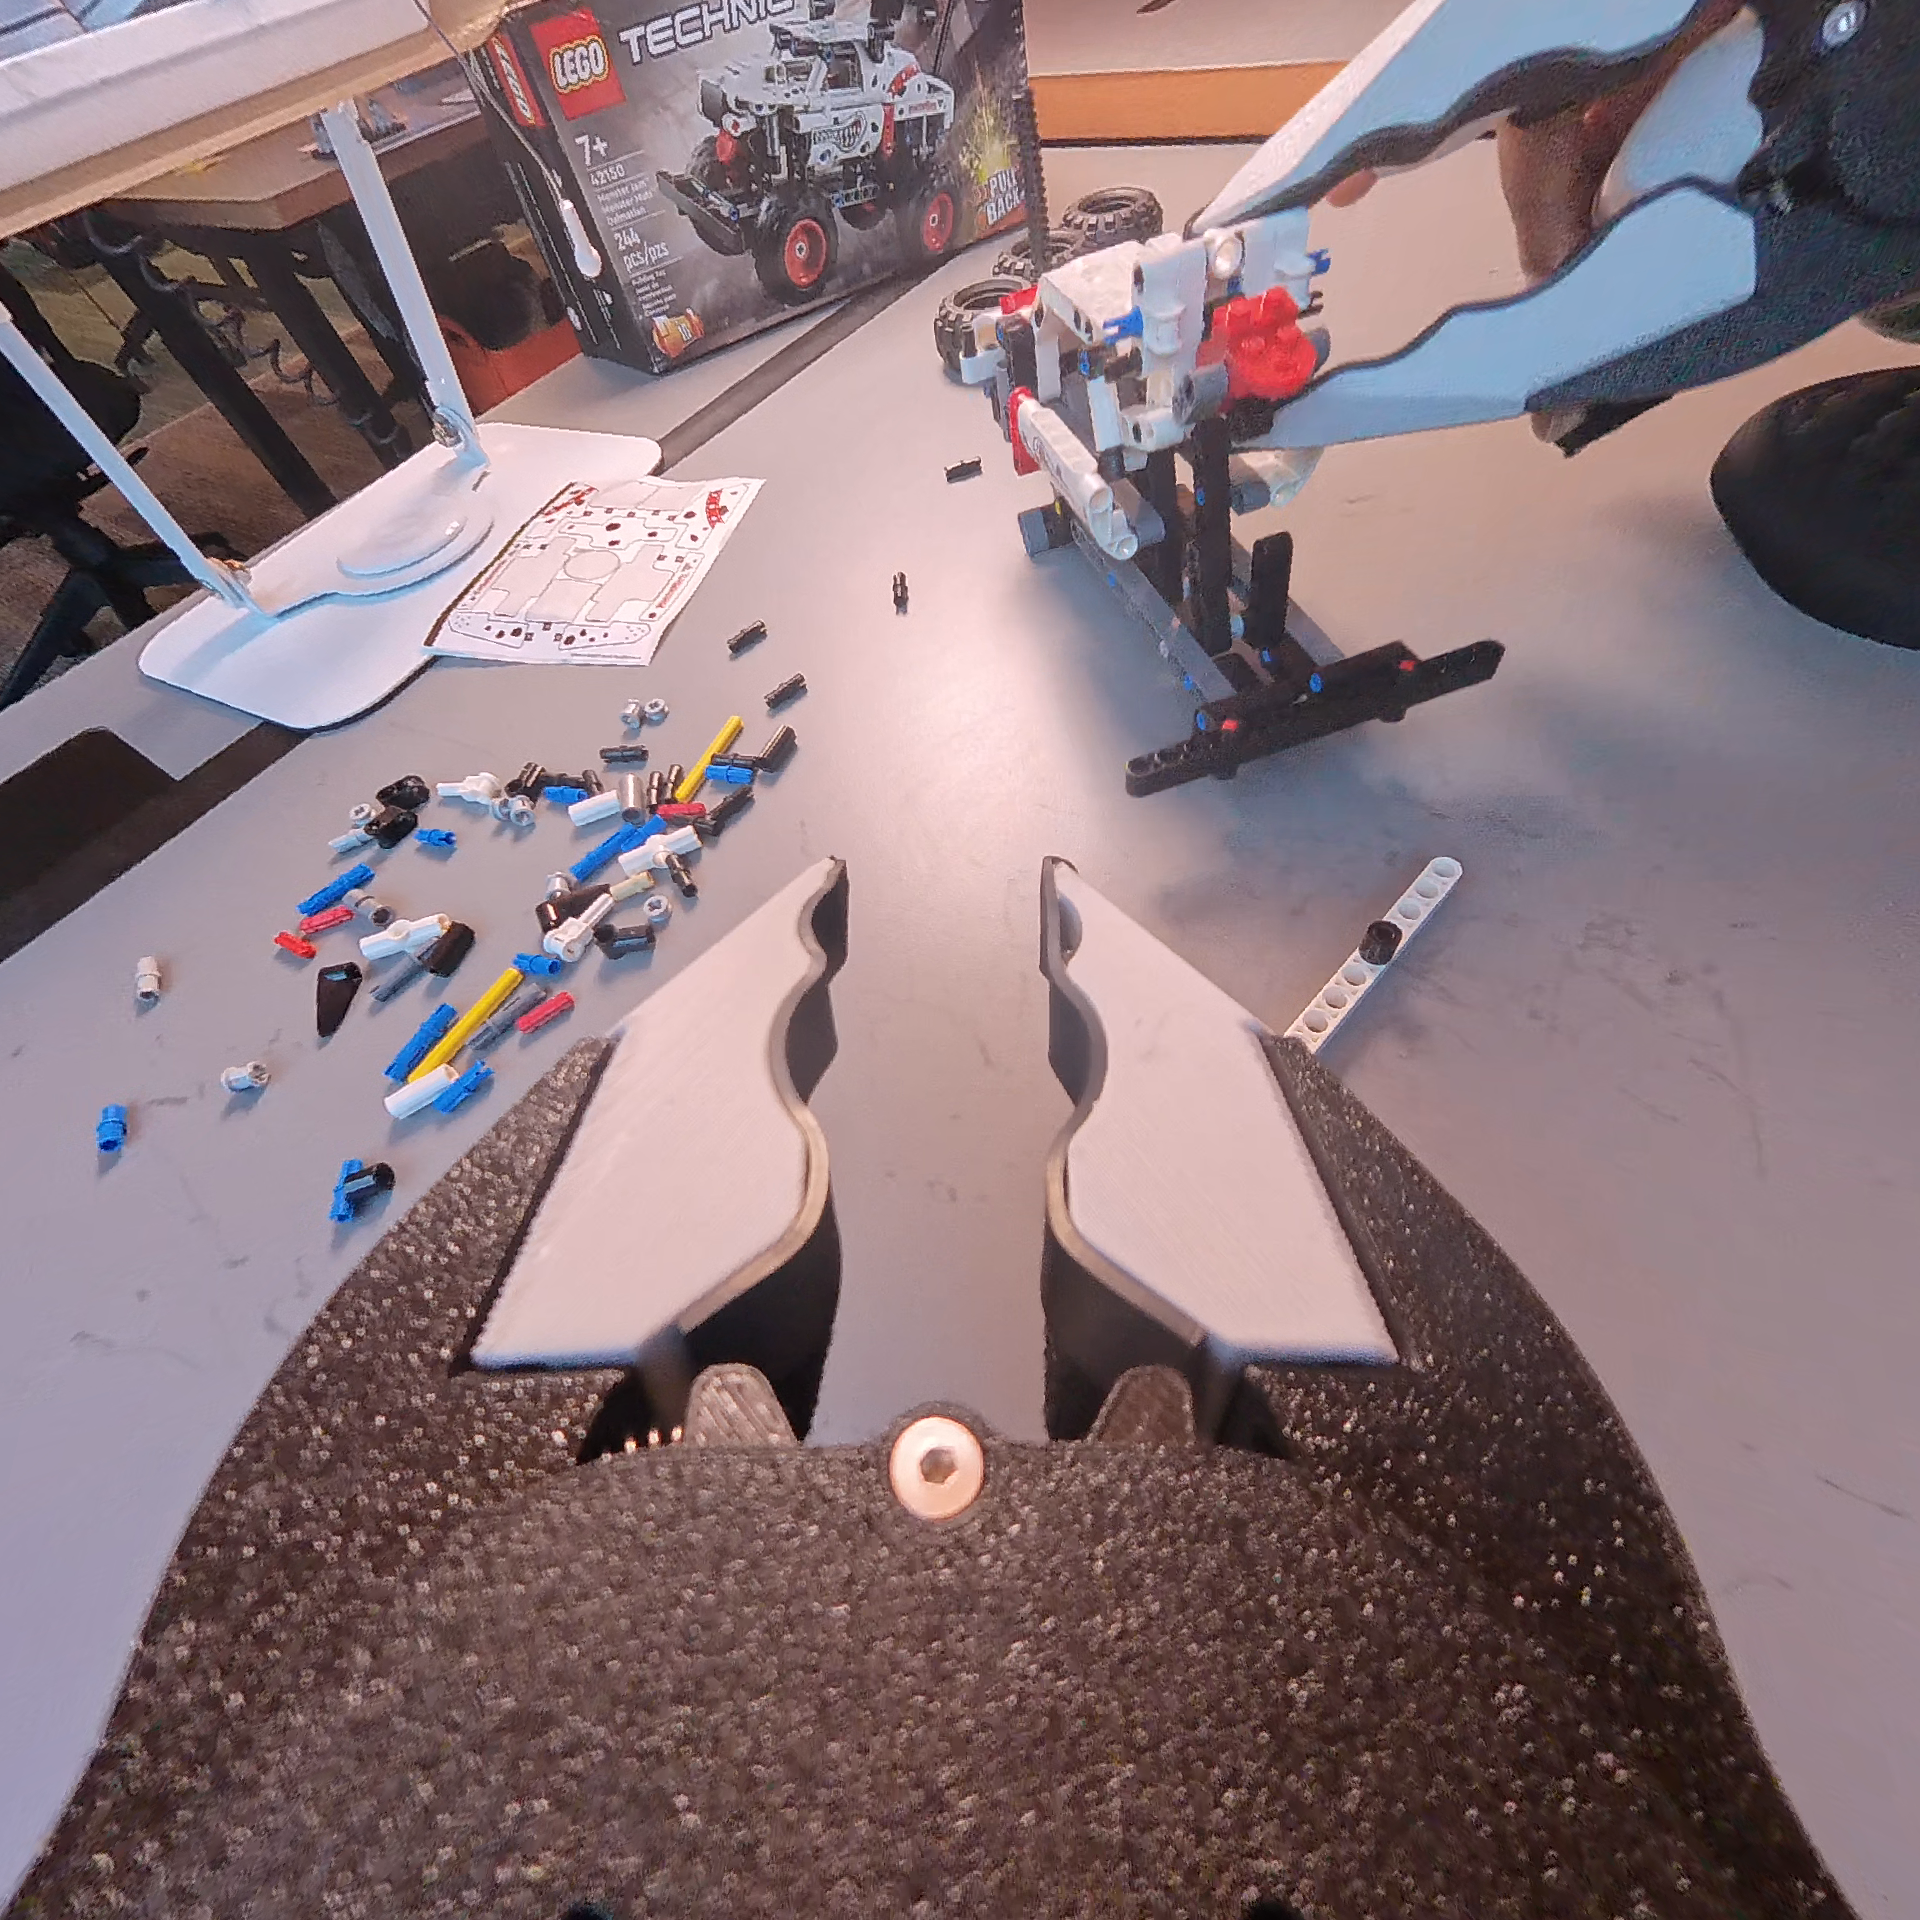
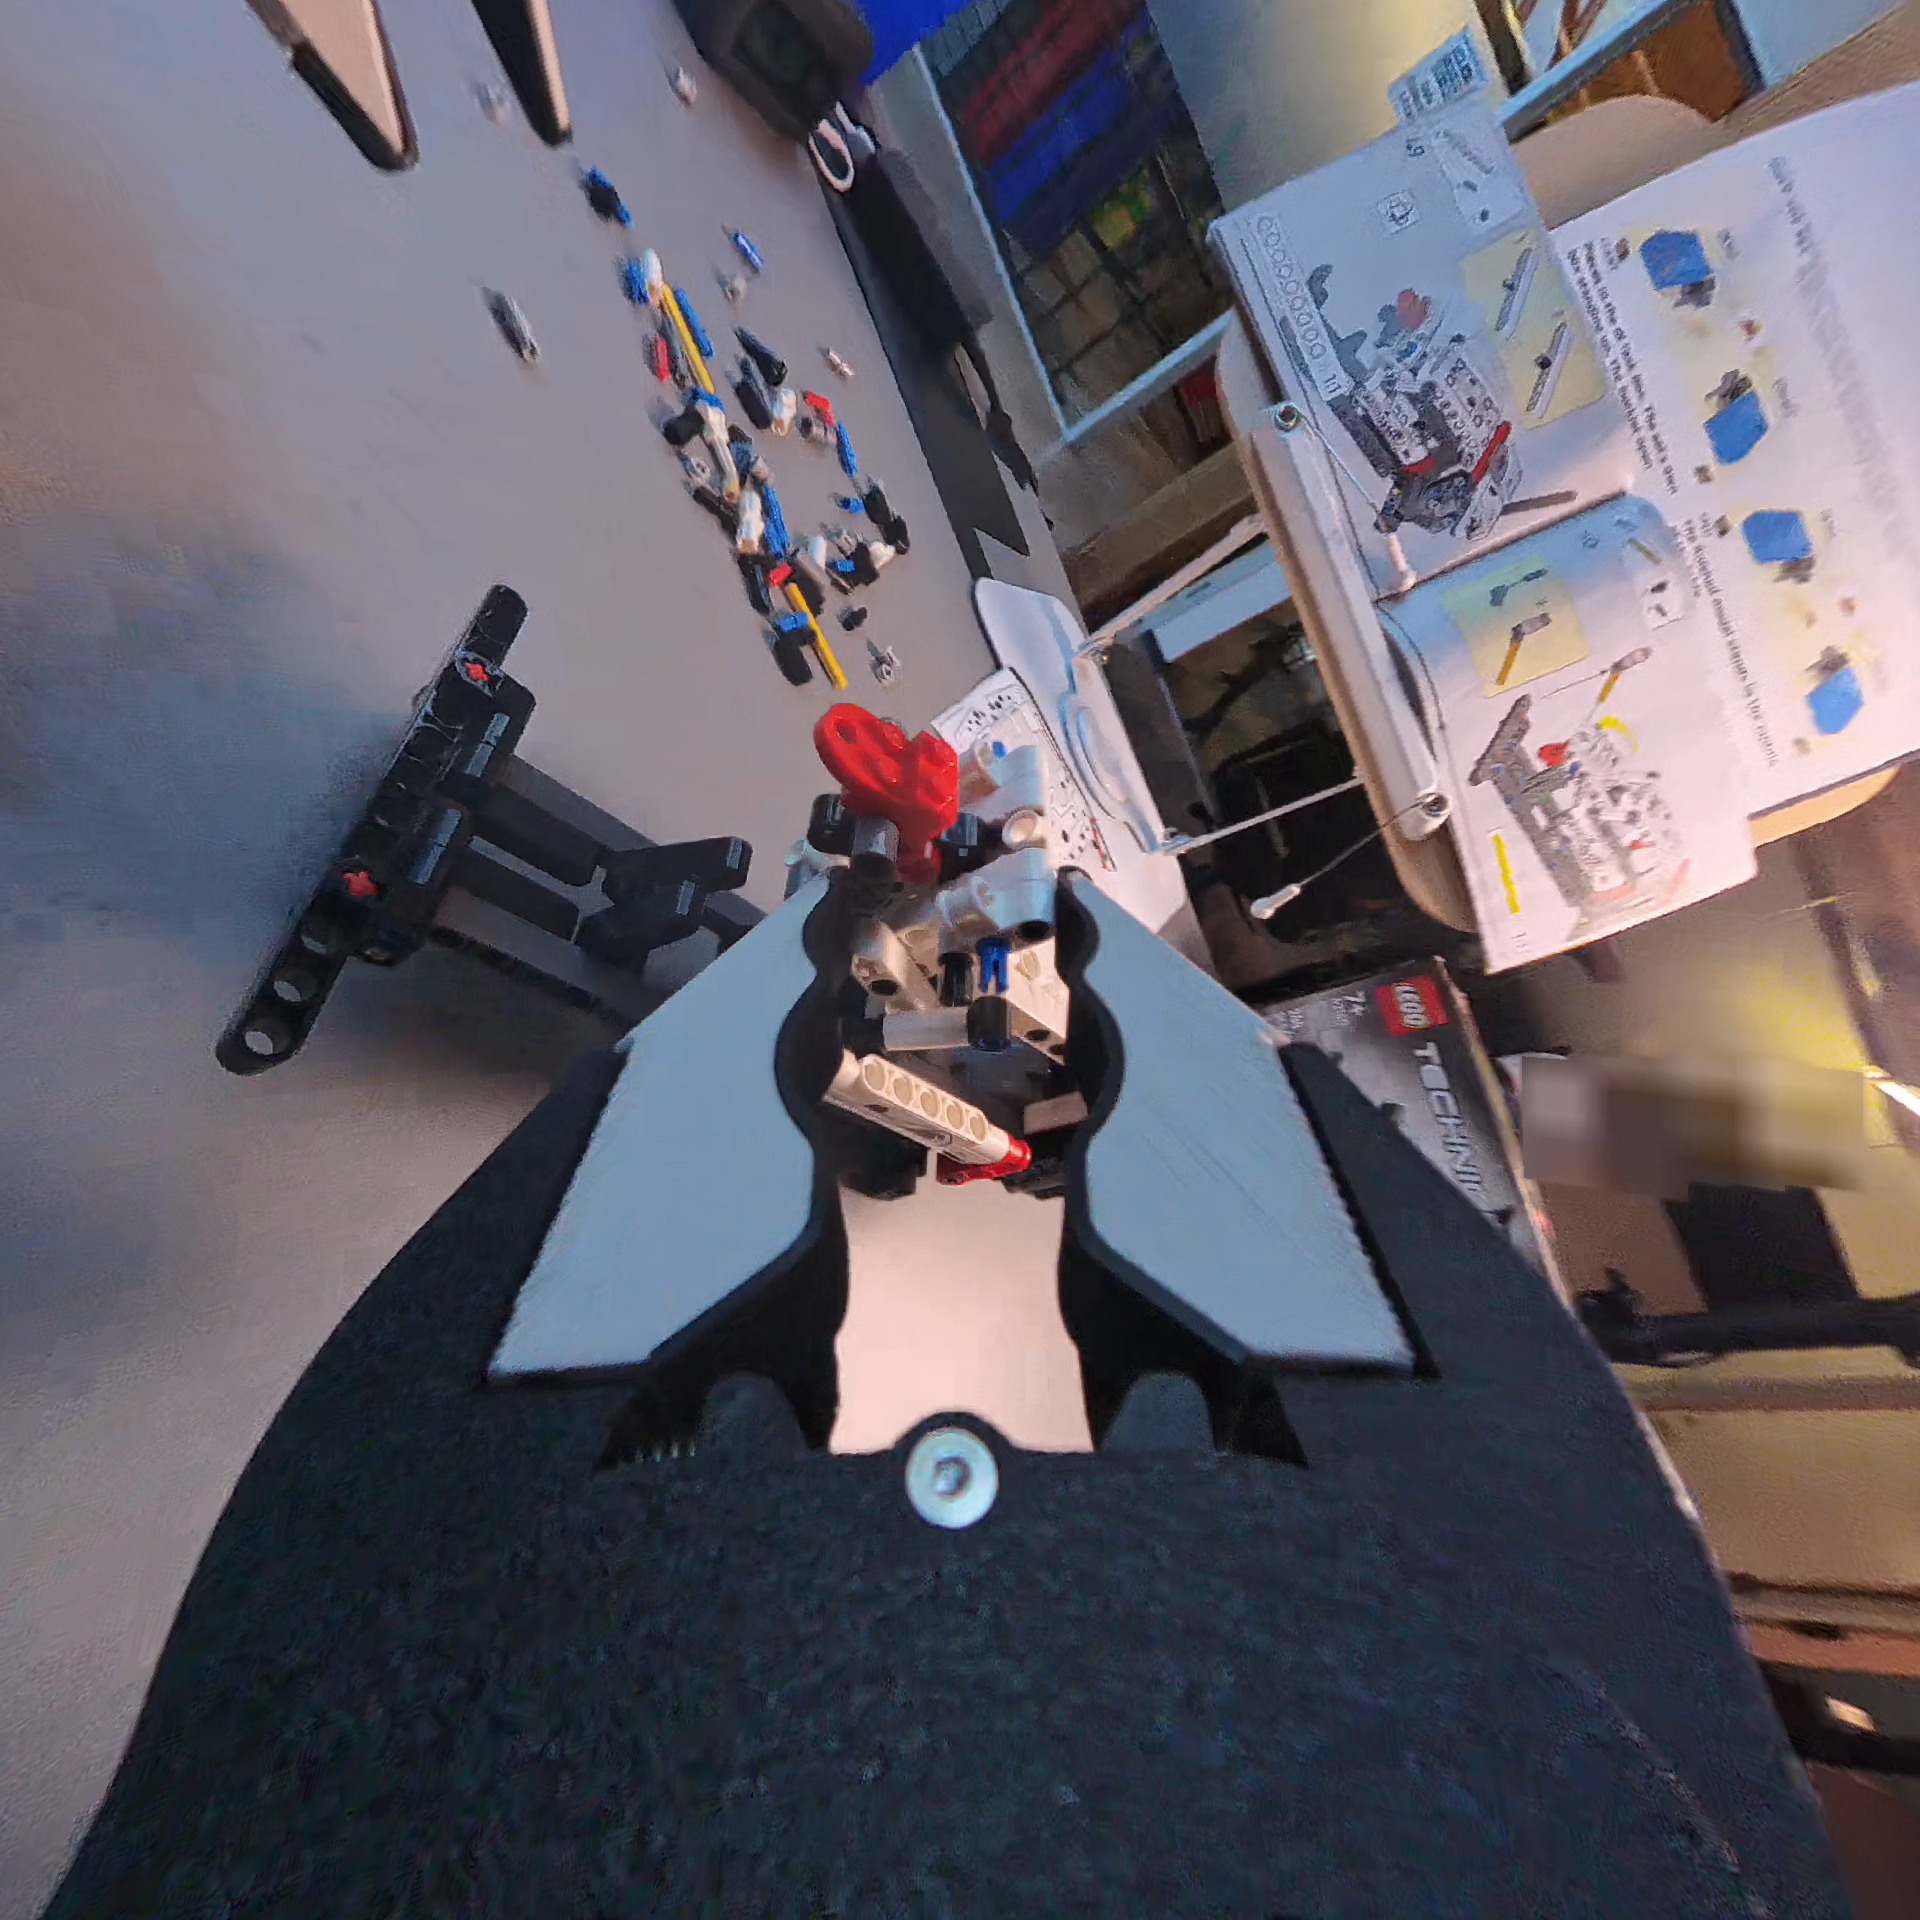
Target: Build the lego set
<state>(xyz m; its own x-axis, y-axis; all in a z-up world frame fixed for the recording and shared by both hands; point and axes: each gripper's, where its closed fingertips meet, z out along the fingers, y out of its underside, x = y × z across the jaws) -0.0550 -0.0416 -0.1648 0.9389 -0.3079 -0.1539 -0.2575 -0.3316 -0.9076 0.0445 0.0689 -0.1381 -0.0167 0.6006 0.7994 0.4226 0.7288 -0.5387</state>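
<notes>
The partly built lego truck (image 1: 1153,374) stands tilted on the grey table (image 1: 1558,1039), its black front bar (image 1: 1320,717) resting on the surface. My right gripper (image 1: 1247,322) is shut on its white and red upper part, which fills the space between the fingers in the right wrist view (image 2: 945,997). My left gripper (image 1: 943,883) is open and empty, low over the table in front of the model. A white beam with a black pin (image 1: 1377,951) lies just right of it. A pile of small loose lego pieces (image 1: 540,883) lies to its left and shows in the right wrist view (image 2: 758,457).
The lego box (image 1: 769,166) stands at the back with black tyres (image 1: 1101,223) beside it. A sticker sheet (image 1: 603,571) and a white stand's base (image 1: 343,582) lie at the left. The instruction booklet (image 2: 1579,520) sits on the stand. A dark round object (image 1: 1829,509) sits at the right edge. My hands' fingertips stand some 15 cm from each other. Measured from the fingertips, the dark round object (image 1: 1829,509) is 20 cm or so from the right gripper and 25 cm from the left.
</notes>
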